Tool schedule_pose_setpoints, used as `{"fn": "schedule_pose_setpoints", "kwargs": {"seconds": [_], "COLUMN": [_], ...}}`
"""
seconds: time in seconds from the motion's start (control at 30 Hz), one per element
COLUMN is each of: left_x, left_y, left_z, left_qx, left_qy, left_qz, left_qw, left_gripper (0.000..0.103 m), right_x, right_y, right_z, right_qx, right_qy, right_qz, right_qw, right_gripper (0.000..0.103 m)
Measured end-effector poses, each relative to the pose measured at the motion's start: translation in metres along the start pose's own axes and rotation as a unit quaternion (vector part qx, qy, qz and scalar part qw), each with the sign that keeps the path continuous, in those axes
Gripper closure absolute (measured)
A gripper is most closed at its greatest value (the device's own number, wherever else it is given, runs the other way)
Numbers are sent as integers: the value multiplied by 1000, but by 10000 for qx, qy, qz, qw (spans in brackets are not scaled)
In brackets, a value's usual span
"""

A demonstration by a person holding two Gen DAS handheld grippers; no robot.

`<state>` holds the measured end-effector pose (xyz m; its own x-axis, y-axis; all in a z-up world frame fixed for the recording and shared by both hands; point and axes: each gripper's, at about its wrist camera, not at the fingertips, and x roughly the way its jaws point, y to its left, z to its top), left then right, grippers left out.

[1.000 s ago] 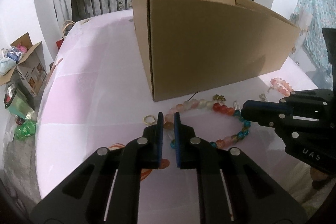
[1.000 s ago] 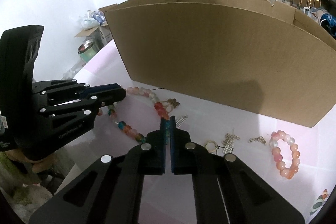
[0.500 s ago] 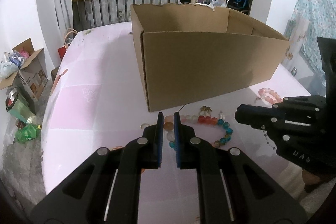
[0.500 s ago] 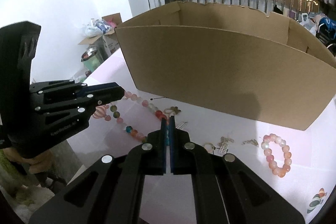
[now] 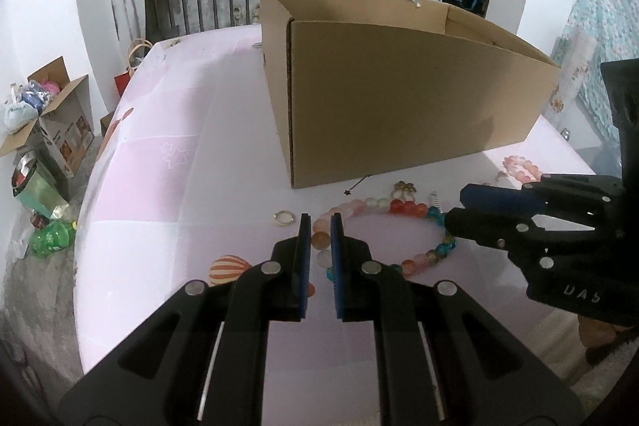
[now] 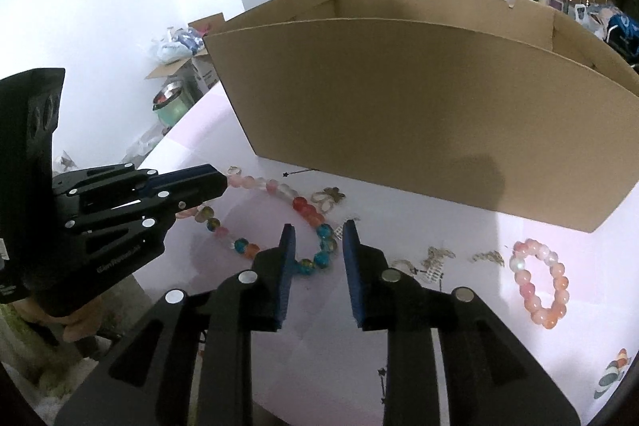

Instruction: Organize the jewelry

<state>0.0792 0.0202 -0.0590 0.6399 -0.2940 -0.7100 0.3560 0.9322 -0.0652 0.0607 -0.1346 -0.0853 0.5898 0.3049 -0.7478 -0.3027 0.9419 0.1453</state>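
One big cardboard box (image 5: 399, 98) dominates the pink surface (image 5: 179, 162), open at the top, and everything else lies in front of its near wall. Against the earlier frames both cameras now sit further back from that box, so more of its rim and inside shows.

Next in size, the left hand-held gripper (image 5: 317, 222) hangs in front of the box's left corner, its blue pads a narrow slot apart, just as they were a second ago; beads of the necklace show in the slot, but whether the pads press on them cannot be told. The right hand-held gripper (image 6: 317, 230) is before the box's middle. Its jaws were pressed together a second ago and have just been opening; they now stand spread, with the blue beads seen between them and free of the pads.

The multicoloured bead necklace (image 6: 279, 222) lies as a loop on the surface just before the box wall. A pink bead bracelet (image 6: 539, 286) rests further toward the box's right end, well apart from the necklace. Small metal charms (image 6: 435, 260) lie between the two. A little gold ring (image 5: 283, 217) sits near the box's left corner, beside the left gripper's tip.
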Motion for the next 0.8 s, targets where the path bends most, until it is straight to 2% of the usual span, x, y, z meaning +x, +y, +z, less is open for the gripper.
{"fn": "schedule_pose_setpoints", "kwargs": {"seconds": [0.07, 0.4, 0.8], "left_x": [2, 7, -13], "left_y": [1, 4, 2], "left_z": [0, 0, 5], "left_qx": [1, -18, -96], "left_qy": [6, 16, -203], "left_qz": [-11, -42, -111], "left_qw": [10000, 10000, 9997], "left_gripper": [94, 94, 94], "right_x": [4, 15, -7], "right_y": [1, 4, 8], "right_z": [-1, 1, 1], "right_qx": [-21, -44, -87], "right_qy": [44, 189, -169], "right_qz": [-28, -196, -148], "right_qw": [10000, 9996, 9997], "right_gripper": [78, 91, 93]}}
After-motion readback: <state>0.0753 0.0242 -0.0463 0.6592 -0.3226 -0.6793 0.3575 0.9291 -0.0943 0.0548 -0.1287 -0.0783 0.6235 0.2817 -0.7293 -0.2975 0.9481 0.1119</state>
